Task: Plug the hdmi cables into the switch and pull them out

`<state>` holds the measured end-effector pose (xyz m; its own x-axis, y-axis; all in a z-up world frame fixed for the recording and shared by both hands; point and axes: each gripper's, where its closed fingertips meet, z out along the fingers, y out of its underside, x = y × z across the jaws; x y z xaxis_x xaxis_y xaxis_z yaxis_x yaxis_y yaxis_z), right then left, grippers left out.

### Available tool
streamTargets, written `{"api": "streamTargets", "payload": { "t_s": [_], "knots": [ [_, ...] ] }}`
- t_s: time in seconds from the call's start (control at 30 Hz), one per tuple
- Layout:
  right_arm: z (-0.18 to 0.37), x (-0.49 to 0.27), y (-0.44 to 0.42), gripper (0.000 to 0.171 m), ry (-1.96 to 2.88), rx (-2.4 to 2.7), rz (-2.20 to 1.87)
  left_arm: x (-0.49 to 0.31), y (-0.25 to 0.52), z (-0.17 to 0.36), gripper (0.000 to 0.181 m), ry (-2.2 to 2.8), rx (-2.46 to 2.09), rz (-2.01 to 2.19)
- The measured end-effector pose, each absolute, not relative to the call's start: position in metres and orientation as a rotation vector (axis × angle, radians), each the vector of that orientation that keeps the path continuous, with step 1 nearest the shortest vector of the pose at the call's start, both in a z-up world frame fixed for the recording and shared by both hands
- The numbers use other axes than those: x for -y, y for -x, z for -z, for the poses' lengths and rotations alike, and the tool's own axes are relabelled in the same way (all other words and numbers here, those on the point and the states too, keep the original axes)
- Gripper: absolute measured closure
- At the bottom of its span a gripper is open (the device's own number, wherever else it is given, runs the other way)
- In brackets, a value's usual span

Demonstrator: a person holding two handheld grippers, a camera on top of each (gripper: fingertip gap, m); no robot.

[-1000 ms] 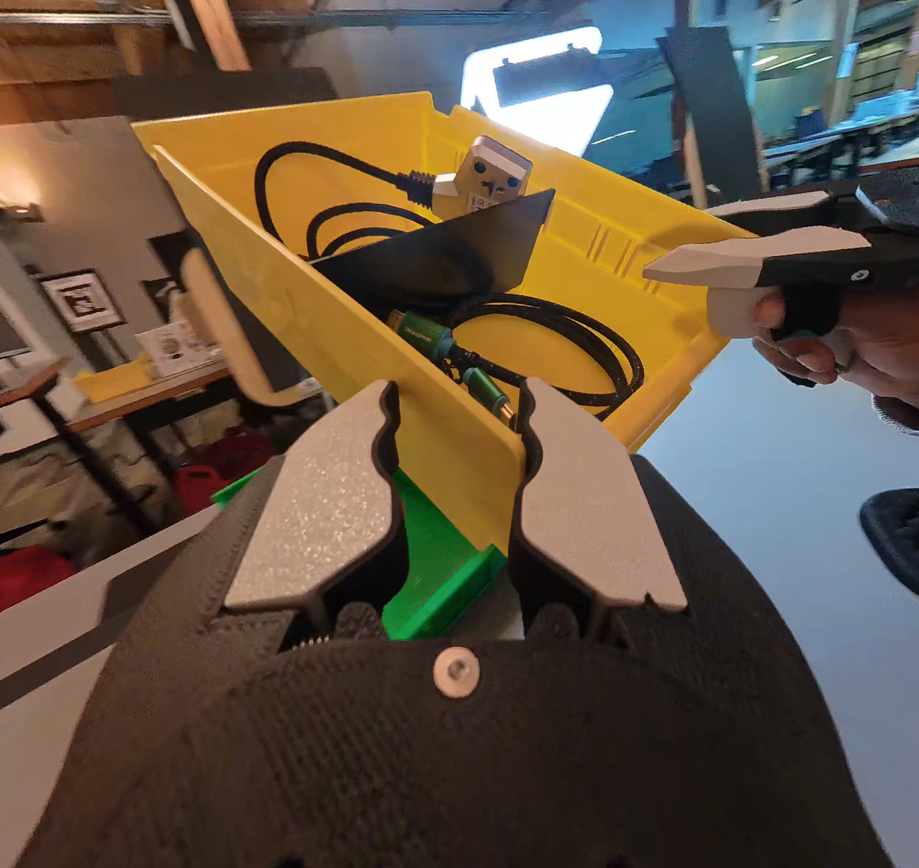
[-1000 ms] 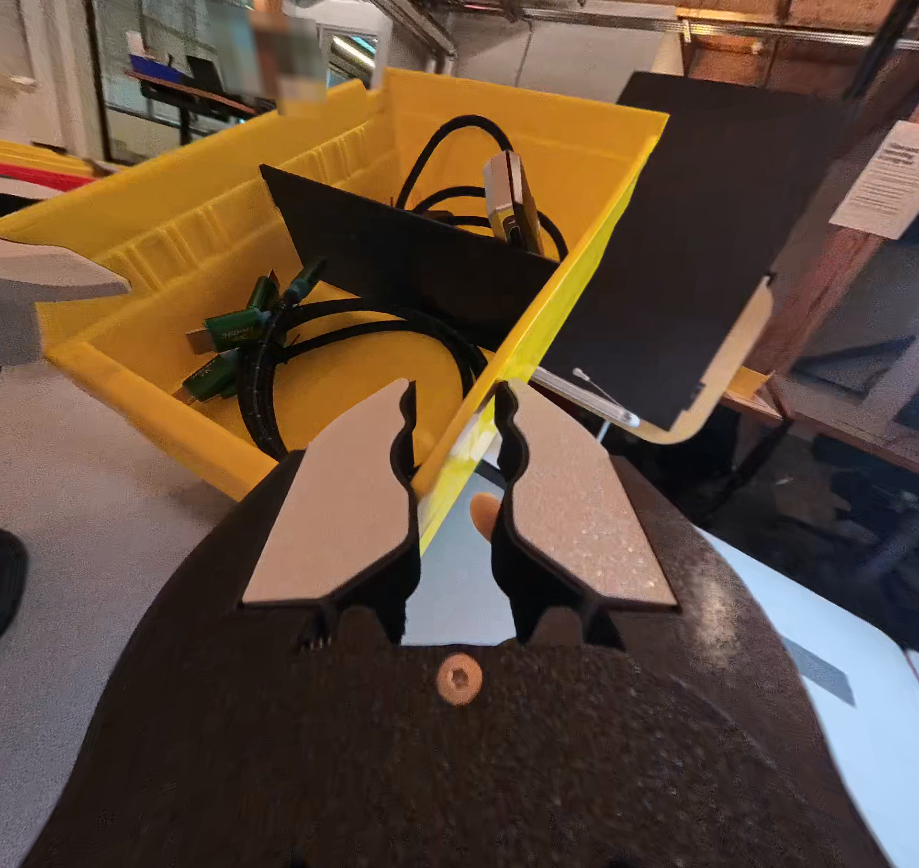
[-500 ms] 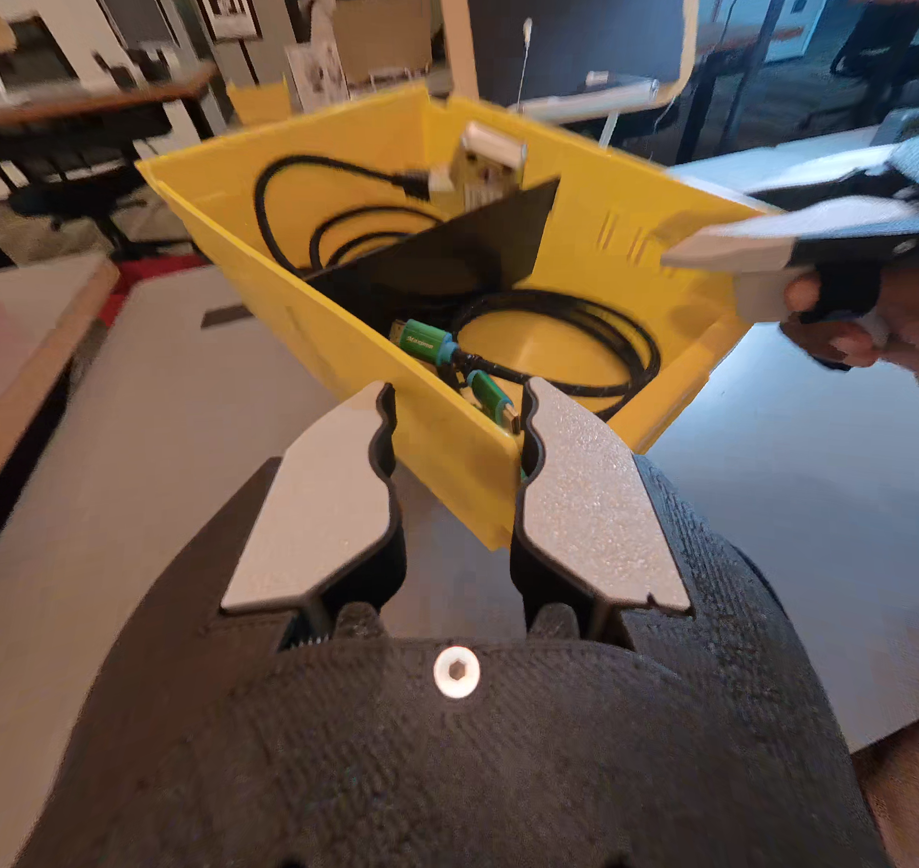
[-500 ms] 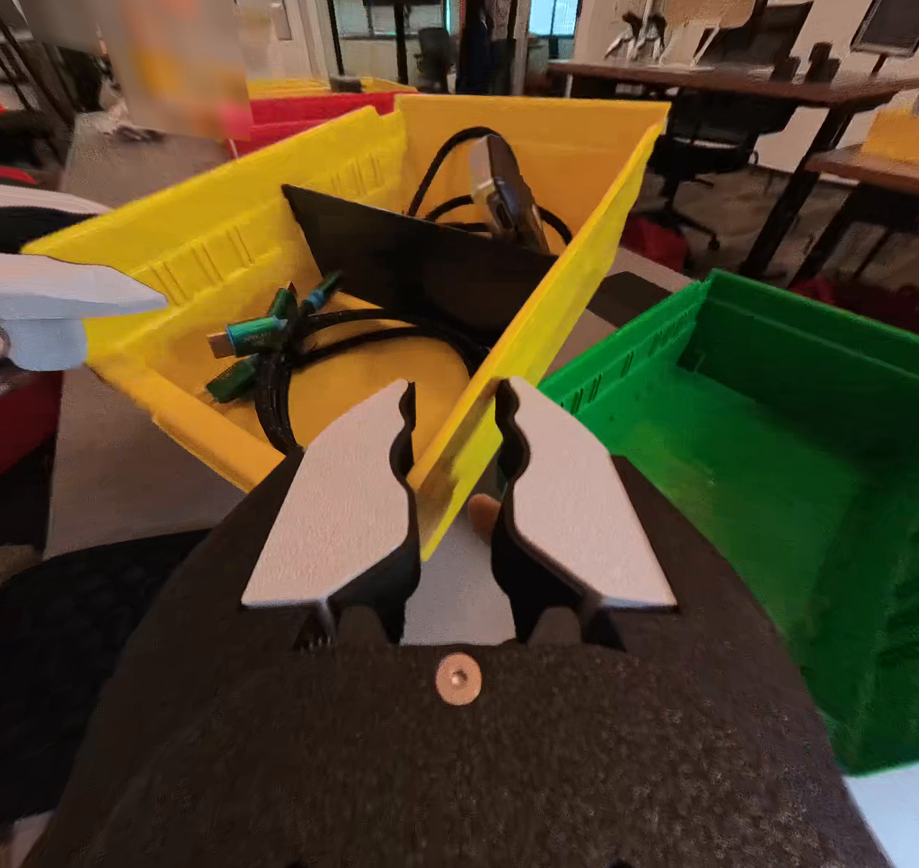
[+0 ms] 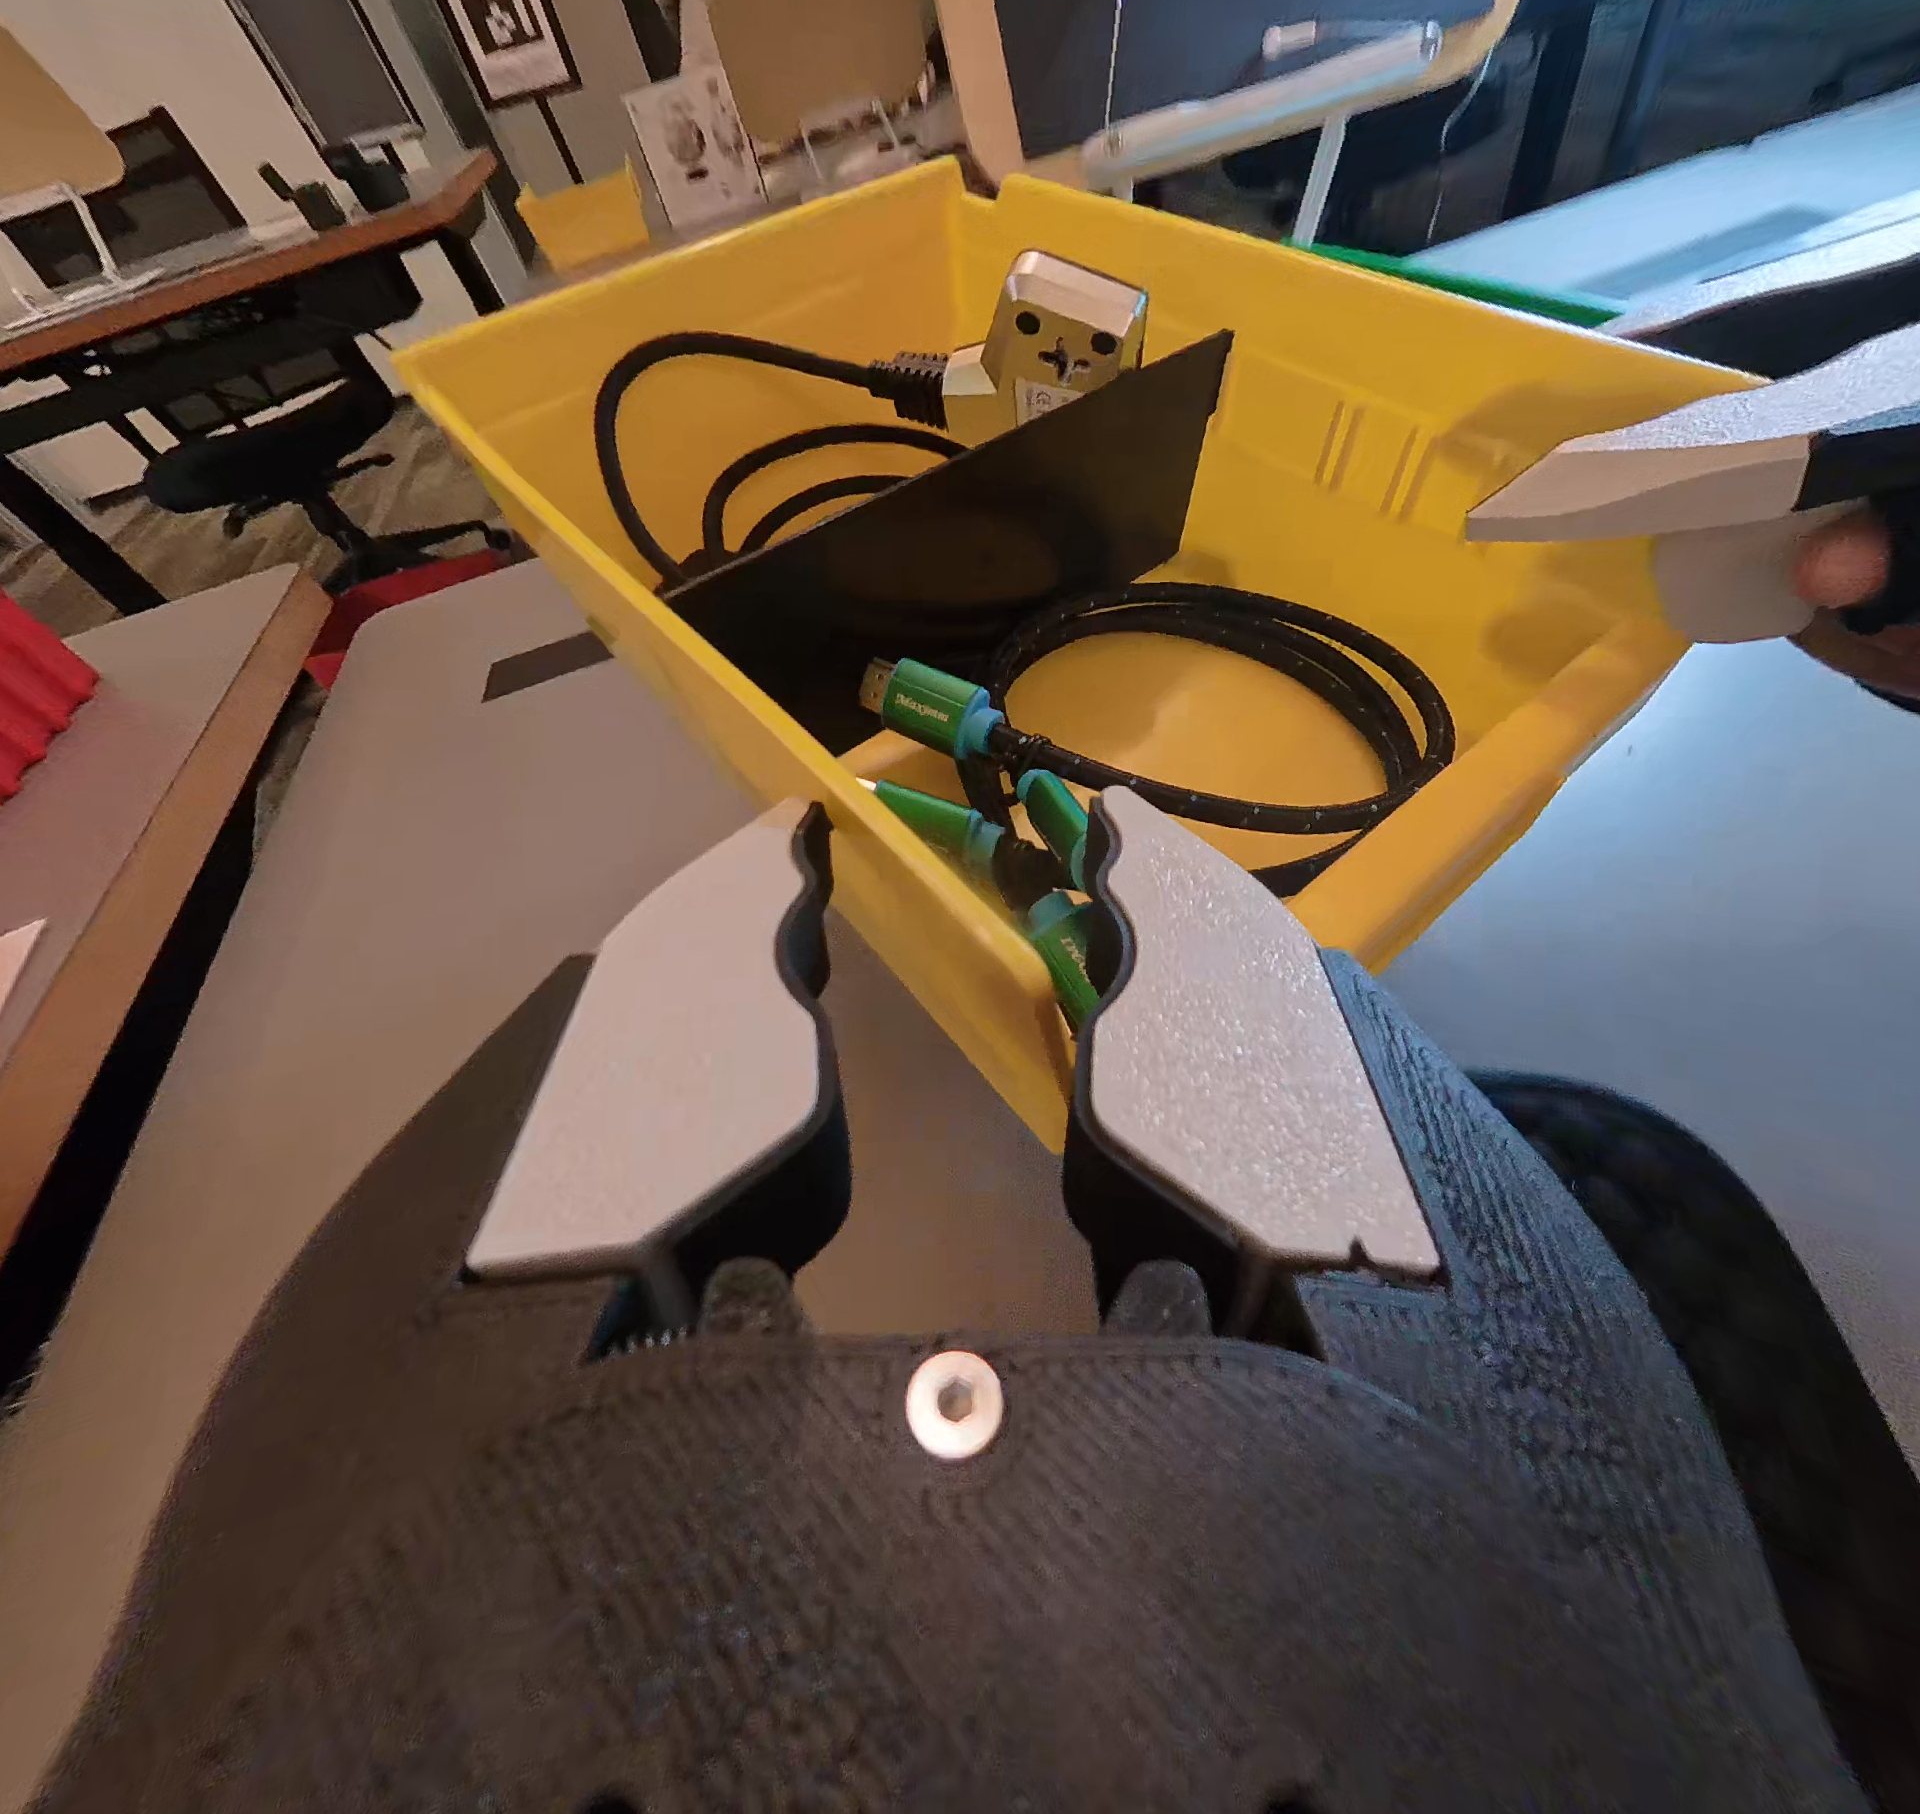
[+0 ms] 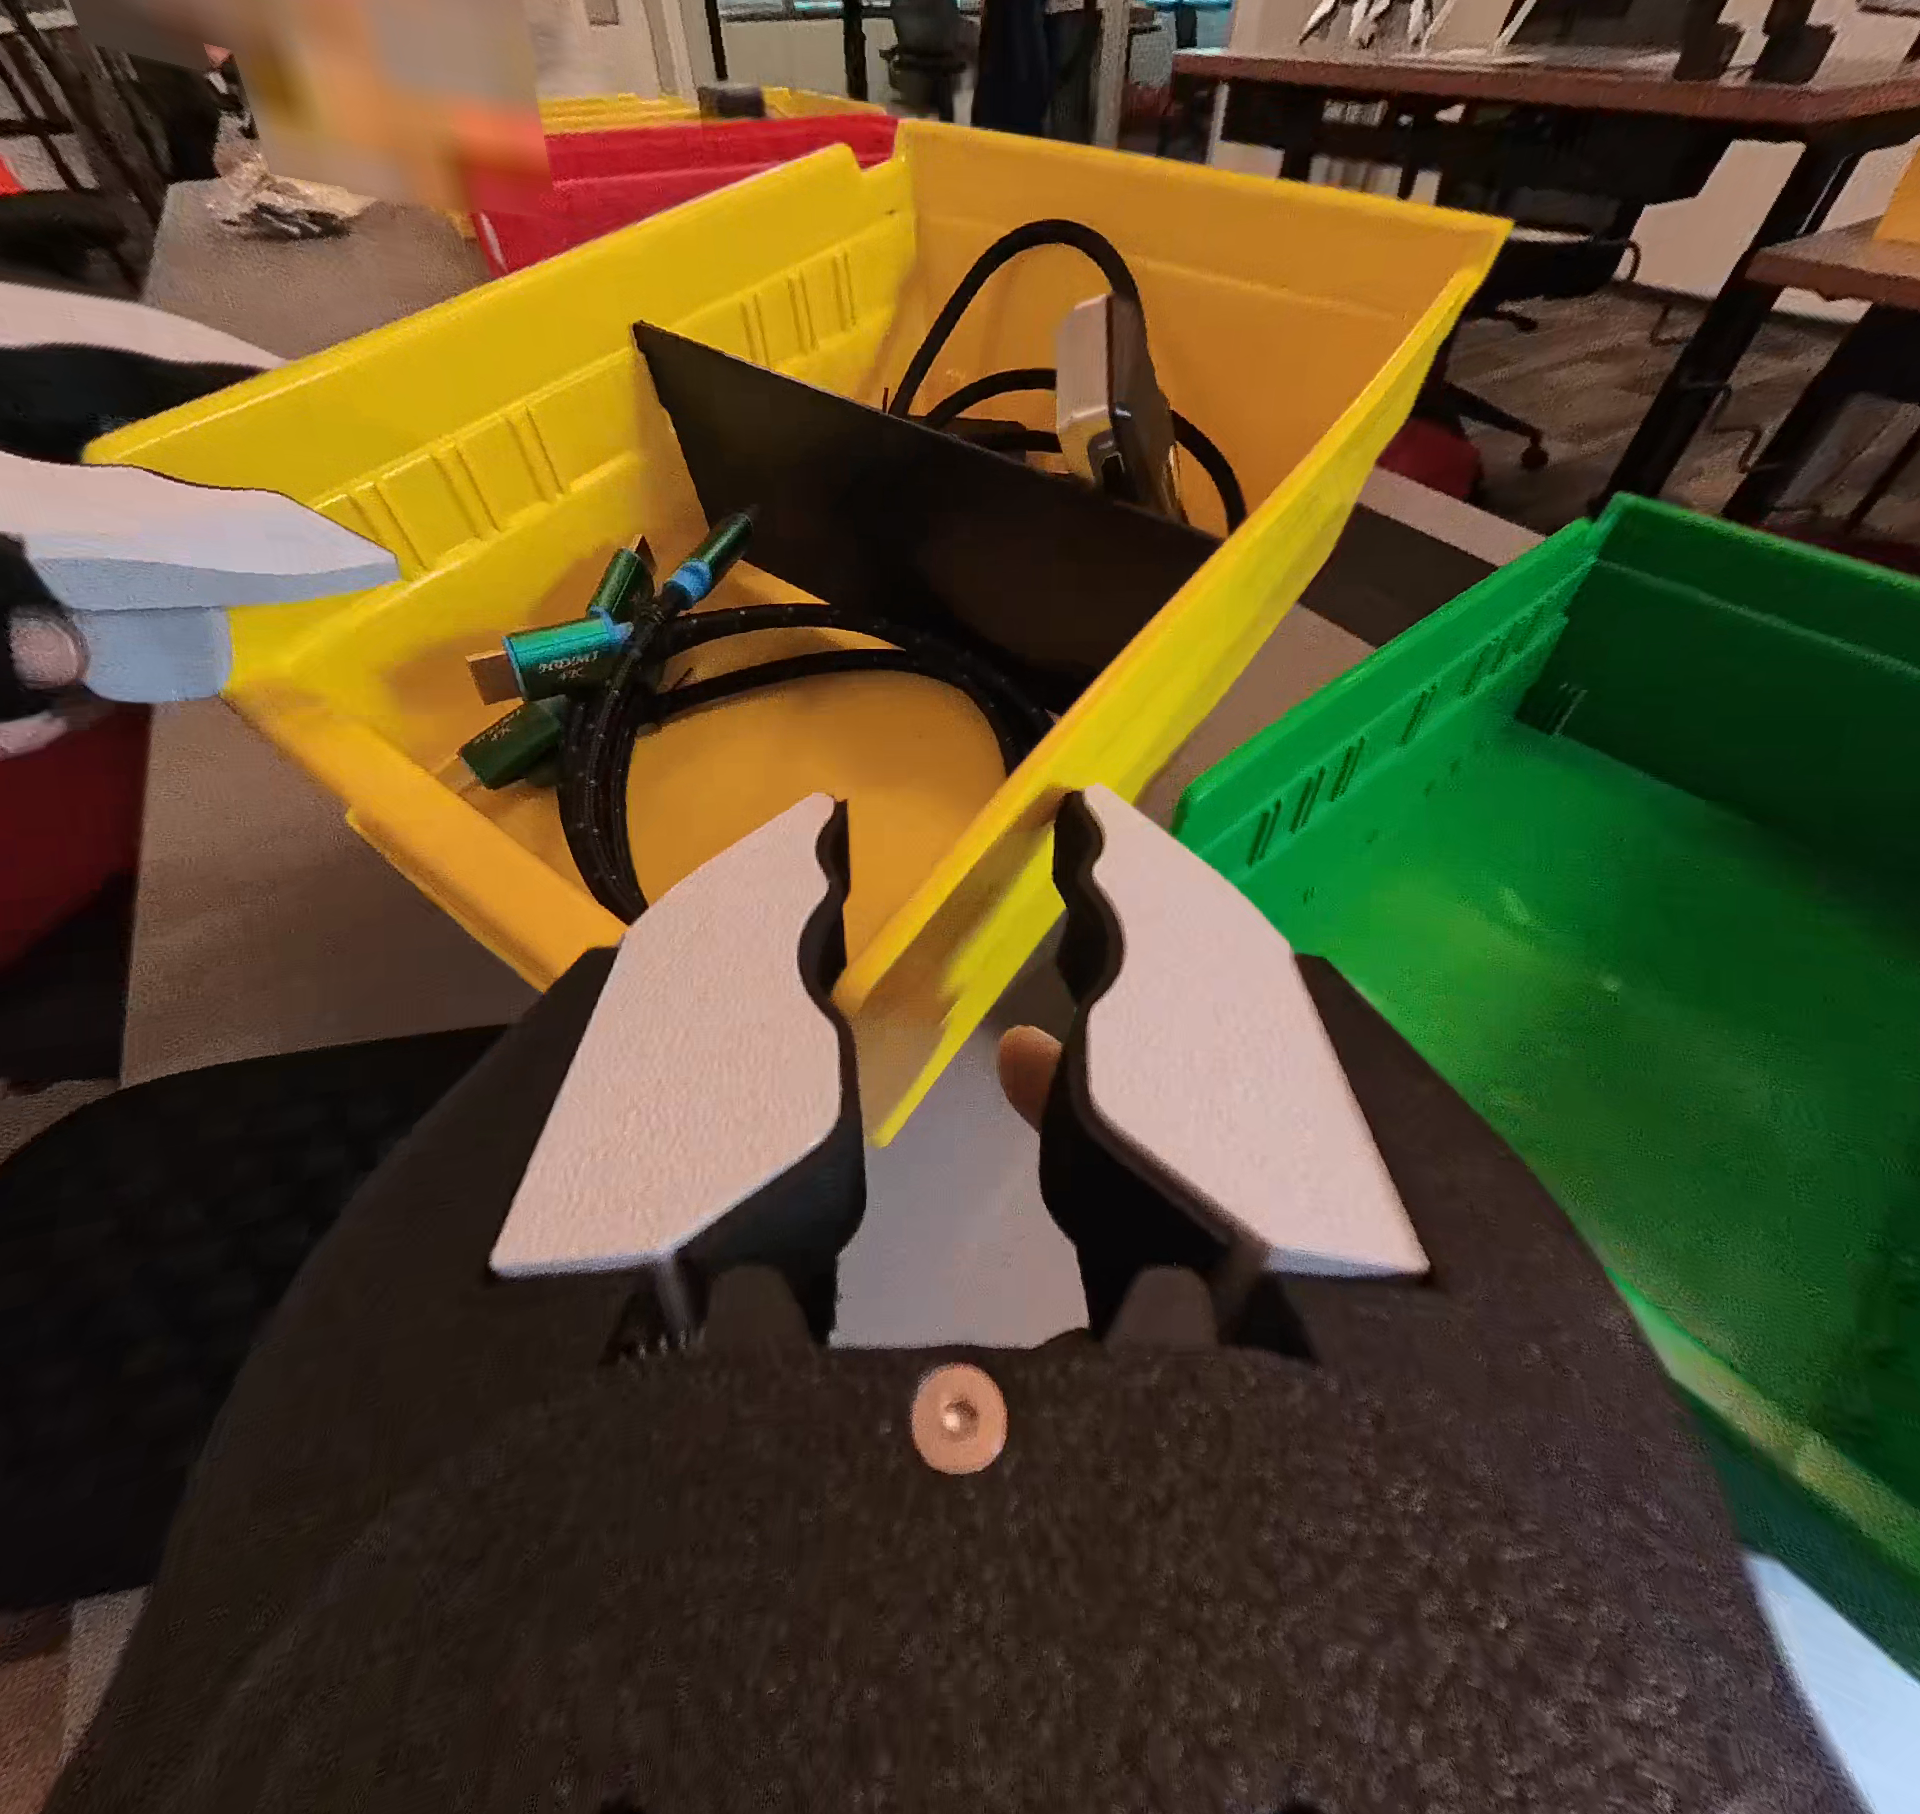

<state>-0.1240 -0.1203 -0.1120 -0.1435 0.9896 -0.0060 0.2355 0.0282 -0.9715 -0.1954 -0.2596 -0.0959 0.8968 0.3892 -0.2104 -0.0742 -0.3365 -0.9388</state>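
A yellow bin [image 5: 1351, 476] holds black braided HDMI cables with green plugs [image 5: 925, 710] in its near compartment. A silver switch [image 5: 1060, 341] with its own black cord leans in the far compartment, behind a black divider [image 5: 987, 538]. My left gripper [image 5: 956, 829] is shut on the bin's left wall at the near corner. My right gripper [image 6: 951, 819] is shut on the bin's right wall [image 6: 1195, 642]. In the right wrist view the cables' plugs [image 6: 561, 663] and the switch [image 6: 1101, 393] show too. Each gripper also shows in the other's view: the right [image 5: 1662, 486], the left [image 6: 208, 549].
The bin is low over a grey table [image 5: 468, 829]. An empty green bin [image 6: 1662, 829] stands close on its right. A red bin [image 6: 675, 164] is behind it. Desks and office chairs fill the room beyond the table.
The bin, held high and tilted a second ago, has come down to the grey table beside the green bin. Both grippers keep their hold on its walls.
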Motion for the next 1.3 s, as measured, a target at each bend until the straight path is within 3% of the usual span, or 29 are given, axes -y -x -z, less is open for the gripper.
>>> {"api": "streamTargets", "payload": {
  "t_s": [0.13, 0.27, 0.4, 0.57, 0.67, 0.83, 0.97, 1.1, 1.3],
  "knots": [
    [0.147, 0.13, 0.129, 0.13, 1.423, 1.584, -1.219, 0.265, 0.193, 0.097, 0.131, 1.904, 0.19, -0.51],
    [0.188, 0.132, 0.13, 0.124, 1.401, 1.734, -1.036, 0.261, 0.218, 0.138, 0.136, 1.998, 0.233, -0.525],
    [0.188, 0.133, 0.106, 0.129, 1.196, 1.943, -0.84, 0.253, 0.236, 0.171, 0.136, 2.067, 0.241, -0.52],
    [0.155, 0.093, 0.059, 0.13, 0.998, 1.964, -0.742, 0.254, 0.234, 0.114, 0.132, 1.908, 0.12, -0.612],
    [0.156, 0.036, 0.044, 0.13, 0.945, 2.017, -0.499, 0.238, 0.195, 0.092, 0.138, 1.906, -0.122, -0.543],
    [0.207, -0.026, 0.063, 0.118, 0.897, 2.205, -0.136, 0.194, 0.132, 0.171, 0.135, 2.277, -0.628, -0.405],
    [0.237, -0.037, 0.09, 0.132, 0.873, 2.314, -0.061, 0.167, 0.123, 0.22, 0.131, 2.396, -0.824, -0.321],
    [0.238, -0.04, 0.082, 0.139, 0.836, 2.32, -0.014, 0.153, 0.11, 0.232, 0.155, 2.374, -0.897, -0.219],
    [0.235, -0.042, -0.007, 0.136, 1.052, 2.248, -0.056, 0.143, 0.111, 0.231, 0.157, 2.299, -0.858, -0.237]
  ]
}}
